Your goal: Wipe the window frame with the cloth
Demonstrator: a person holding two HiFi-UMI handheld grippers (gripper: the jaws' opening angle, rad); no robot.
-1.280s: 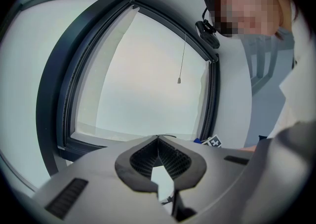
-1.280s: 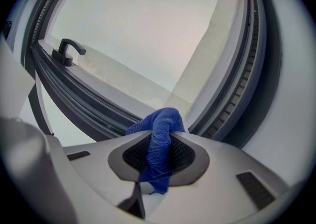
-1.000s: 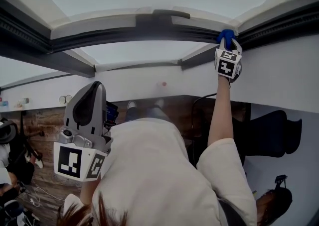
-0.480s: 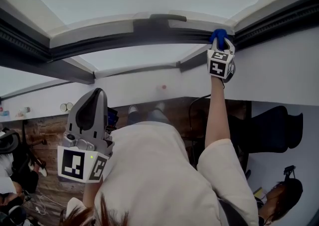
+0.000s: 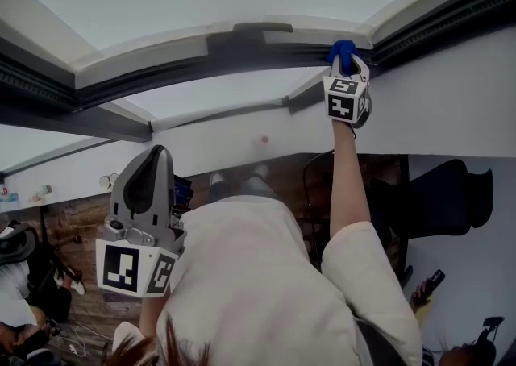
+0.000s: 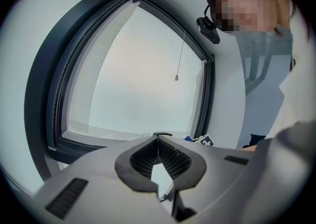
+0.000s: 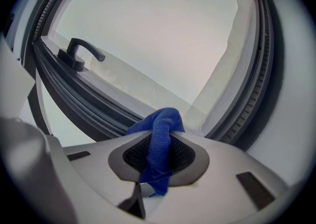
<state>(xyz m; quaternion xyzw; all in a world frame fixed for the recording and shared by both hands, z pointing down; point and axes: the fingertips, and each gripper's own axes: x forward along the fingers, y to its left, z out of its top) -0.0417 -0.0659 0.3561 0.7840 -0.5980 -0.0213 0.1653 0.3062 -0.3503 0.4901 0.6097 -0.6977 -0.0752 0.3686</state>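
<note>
Pale glass fills the dark grey window frame (image 5: 242,56); right hand-held gripper (image 5: 347,66) clamps the blue woven cloth (image 5: 343,50) against it for wiping, left hand-held gripper (image 6: 158,141) closed, empty, idle below.

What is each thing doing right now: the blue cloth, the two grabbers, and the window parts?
blue cloth: bunched up, pinched in the right gripper, pushed against the frame.
right gripper: shut on the cloth, held up high at the frame.
left gripper: shut, empty, held low and away from the frame.
window frame: dark, with the cloth touching it.
window handle: no gripper is touching it.
</note>
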